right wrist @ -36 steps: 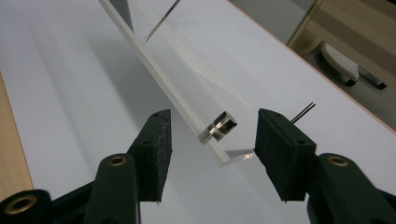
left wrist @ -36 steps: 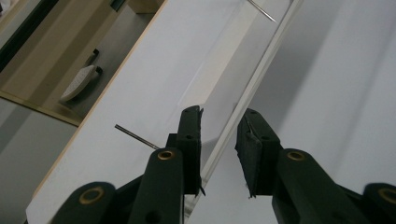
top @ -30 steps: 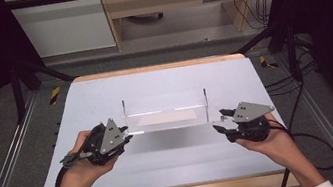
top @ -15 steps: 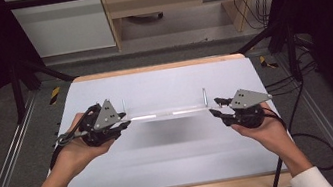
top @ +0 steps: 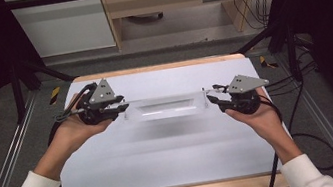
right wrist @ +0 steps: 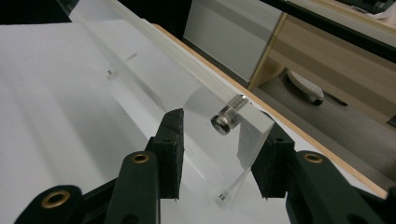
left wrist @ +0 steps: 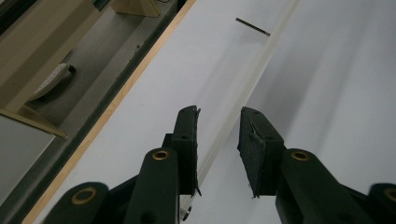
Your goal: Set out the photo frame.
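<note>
A clear acrylic stand with metal standoffs hangs level above the white table and casts a shadow on it. My left gripper is shut on its left end, my right gripper on its right end. In the left gripper view, the clear panel's edge runs away from between the jaws of the left gripper. In the right gripper view, the panel's end and a steel standoff sit in the right gripper, whose jaws have just been closing on it.
Wooden furniture and a white cabinet stand beyond the table's far edge. Black frame posts flank both sides. Cables trail off the right side. A yellow-black item lies on the floor at far left.
The stand stood on the table with a gripper at each end. Both hands have since lifted it and carried it away from the person, toward the far edge.
</note>
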Demonstrator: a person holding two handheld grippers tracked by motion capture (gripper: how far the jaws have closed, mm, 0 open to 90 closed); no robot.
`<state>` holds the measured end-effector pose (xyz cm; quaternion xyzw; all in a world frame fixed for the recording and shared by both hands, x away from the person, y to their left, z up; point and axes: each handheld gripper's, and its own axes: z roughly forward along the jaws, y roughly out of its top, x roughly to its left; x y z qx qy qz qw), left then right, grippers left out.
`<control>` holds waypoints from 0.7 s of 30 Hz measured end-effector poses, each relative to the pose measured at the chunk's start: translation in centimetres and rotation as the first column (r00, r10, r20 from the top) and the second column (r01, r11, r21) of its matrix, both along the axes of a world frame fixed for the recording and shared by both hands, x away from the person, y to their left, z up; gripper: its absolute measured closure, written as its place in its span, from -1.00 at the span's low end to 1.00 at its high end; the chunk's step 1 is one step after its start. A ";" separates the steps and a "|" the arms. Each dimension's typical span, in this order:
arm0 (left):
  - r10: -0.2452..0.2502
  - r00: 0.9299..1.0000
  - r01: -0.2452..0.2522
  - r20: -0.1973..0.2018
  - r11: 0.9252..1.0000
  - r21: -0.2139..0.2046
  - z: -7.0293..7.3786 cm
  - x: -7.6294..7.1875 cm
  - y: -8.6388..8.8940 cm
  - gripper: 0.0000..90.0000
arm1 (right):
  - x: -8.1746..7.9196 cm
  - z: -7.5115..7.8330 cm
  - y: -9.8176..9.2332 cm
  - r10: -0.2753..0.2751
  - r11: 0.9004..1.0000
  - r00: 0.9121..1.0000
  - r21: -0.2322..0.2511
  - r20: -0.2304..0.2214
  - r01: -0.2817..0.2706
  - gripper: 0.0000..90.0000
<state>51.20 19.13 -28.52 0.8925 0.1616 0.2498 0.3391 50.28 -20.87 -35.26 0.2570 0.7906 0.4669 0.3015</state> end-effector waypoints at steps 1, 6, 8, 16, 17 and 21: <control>-0.001 1.000 0.001 -0.004 1.000 0.001 0.3 0.5 0.0 0.50 | 0.2 0.1 0.0 -0.002 1.000 1.000 0.005 -0.001 0.002 0.31; -0.003 1.000 0.002 -0.017 1.000 -0.021 0.7 1.7 0.1 0.49 | 1.1 0.4 -0.1 -0.006 1.000 1.000 0.027 -0.008 0.006 0.31; -0.003 1.000 0.003 -0.019 1.000 -0.020 0.8 1.9 0.1 0.48 | 1.5 0.5 -0.2 -0.005 0.999 1.000 0.033 -0.011 0.005 0.31; 0.001 1.000 -0.001 -0.013 1.000 -0.011 1.4 3.7 0.1 0.46 | 2.9 1.1 -0.2 -0.013 0.999 1.000 0.042 -0.025 0.014 0.31; 0.003 1.000 -0.004 -0.014 1.000 -0.017 1.5 3.9 0.0 0.46 | 3.2 1.2 -0.2 -0.014 0.999 0.999 0.047 -0.030 0.016 0.31; 0.011 1.000 -0.012 -0.019 0.999 -0.041 1.6 4.7 0.1 0.44 | 3.8 1.3 -0.3 -0.014 0.998 0.999 0.061 -0.036 0.016 0.31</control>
